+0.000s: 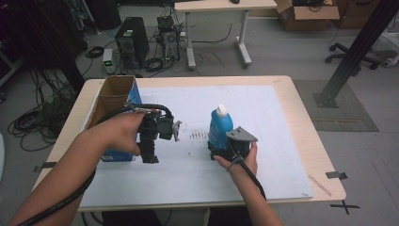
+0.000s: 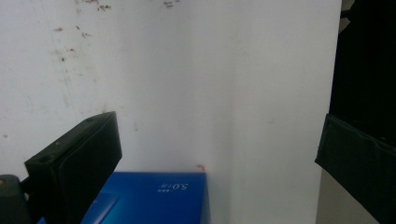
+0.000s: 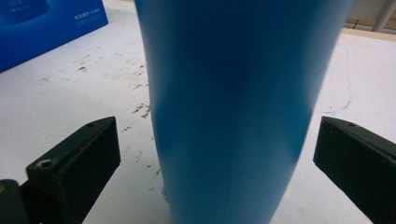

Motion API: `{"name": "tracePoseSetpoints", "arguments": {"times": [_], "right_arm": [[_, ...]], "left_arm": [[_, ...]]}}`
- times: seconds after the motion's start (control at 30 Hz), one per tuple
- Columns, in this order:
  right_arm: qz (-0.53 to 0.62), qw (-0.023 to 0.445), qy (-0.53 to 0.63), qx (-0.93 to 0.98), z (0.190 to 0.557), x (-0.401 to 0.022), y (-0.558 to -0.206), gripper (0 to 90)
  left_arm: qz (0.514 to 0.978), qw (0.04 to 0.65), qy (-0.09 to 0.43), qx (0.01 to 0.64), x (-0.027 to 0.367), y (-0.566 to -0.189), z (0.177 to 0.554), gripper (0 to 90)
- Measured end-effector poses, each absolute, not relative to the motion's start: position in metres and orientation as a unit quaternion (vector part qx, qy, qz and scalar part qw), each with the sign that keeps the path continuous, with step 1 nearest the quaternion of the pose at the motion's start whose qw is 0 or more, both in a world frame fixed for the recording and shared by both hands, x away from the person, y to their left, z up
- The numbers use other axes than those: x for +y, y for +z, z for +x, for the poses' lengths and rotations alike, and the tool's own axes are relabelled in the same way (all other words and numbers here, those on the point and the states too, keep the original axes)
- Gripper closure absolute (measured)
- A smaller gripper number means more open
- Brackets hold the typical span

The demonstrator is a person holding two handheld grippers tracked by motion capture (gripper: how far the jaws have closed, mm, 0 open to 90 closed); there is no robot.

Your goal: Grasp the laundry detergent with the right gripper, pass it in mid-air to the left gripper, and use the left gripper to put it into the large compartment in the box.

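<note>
Between my right fingers stands the blue bottle, upright on the white sheet that covers the surface. Those fingers are spread wide, one on each side of the bottle's lower body, with a clear gap of white sheet between each pad and the blue plastic, so nothing is gripped. From the high view, my right hand sits just behind the bottle's base, and its white cap points up. My left fingers are also wide apart, holding nothing, hanging over the white sheet at the near corner of the blue box. That open box lies along the left edge of the surface, well apart from the bottle.
</note>
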State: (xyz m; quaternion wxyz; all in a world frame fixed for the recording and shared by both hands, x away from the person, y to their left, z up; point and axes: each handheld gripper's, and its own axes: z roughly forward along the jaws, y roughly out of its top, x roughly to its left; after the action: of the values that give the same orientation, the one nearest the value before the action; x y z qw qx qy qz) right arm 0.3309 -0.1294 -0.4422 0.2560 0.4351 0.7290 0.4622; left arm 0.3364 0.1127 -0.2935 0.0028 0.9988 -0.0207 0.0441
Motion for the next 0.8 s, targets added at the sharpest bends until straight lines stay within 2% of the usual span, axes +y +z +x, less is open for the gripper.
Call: {"name": "tracePoseSetpoints", "arguments": {"times": [0.4,0.57,0.8], "right_arm": [[0.45,0.276,0.47,0.707,0.3325,-0.1248,-0.4458,3.4],[0.452,0.282,0.475,0.701,0.3327,-0.1252,-0.4464,10.3],[0.451,0.283,0.475,0.701,0.3336,-0.1234,-0.4471,14.7]], "left_arm": [[0.999,0.008,0.042,-0.02,0.1149,-0.2958,0.3359,0.4],[0.999,0.008,0.044,-0.02,0.1159,-0.2959,0.3374,0.4],[0.999,0.007,0.044,-0.019,0.1153,-0.2949,0.3377,0.4]]}}
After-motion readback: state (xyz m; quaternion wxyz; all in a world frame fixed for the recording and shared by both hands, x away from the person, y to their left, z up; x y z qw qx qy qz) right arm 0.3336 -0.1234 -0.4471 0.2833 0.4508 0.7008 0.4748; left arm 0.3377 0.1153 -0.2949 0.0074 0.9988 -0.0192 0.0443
